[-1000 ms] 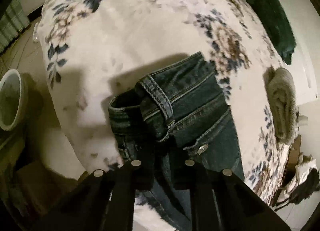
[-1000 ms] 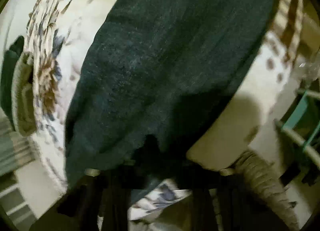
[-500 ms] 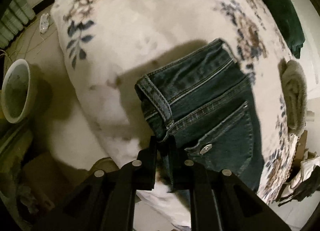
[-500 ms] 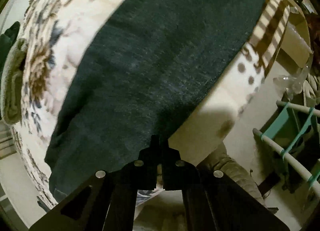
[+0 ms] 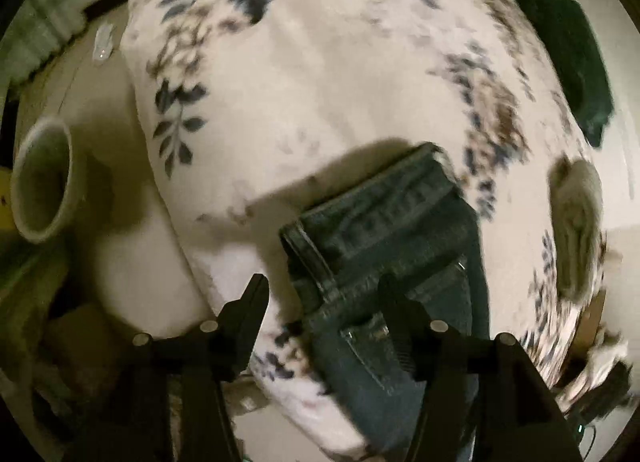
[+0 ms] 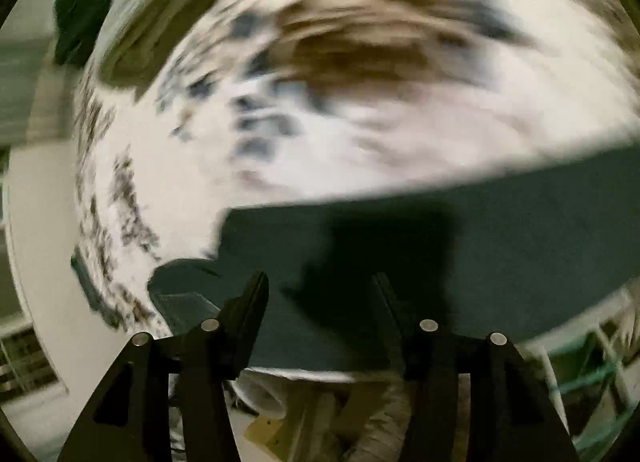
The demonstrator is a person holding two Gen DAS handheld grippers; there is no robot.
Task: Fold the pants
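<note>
Left wrist: jeans point(image 5: 392, 262) waistband upward-left.

A: Left gripper point(image 5: 324, 290) jaws, earlier shut at the jeans point(image 5: 392, 262) waistband, are opening; denim released.

B: Right gripper point(image 6: 320, 290) likewise opening; the view was swung across the floral bedspread point(image 6: 320, 122).

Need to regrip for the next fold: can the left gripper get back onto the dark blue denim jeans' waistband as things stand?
Probably yes. The left gripper, jaws opening, hangs right over the dark blue denim jeans' waistband on the floral bedspread, with nothing between.
</note>
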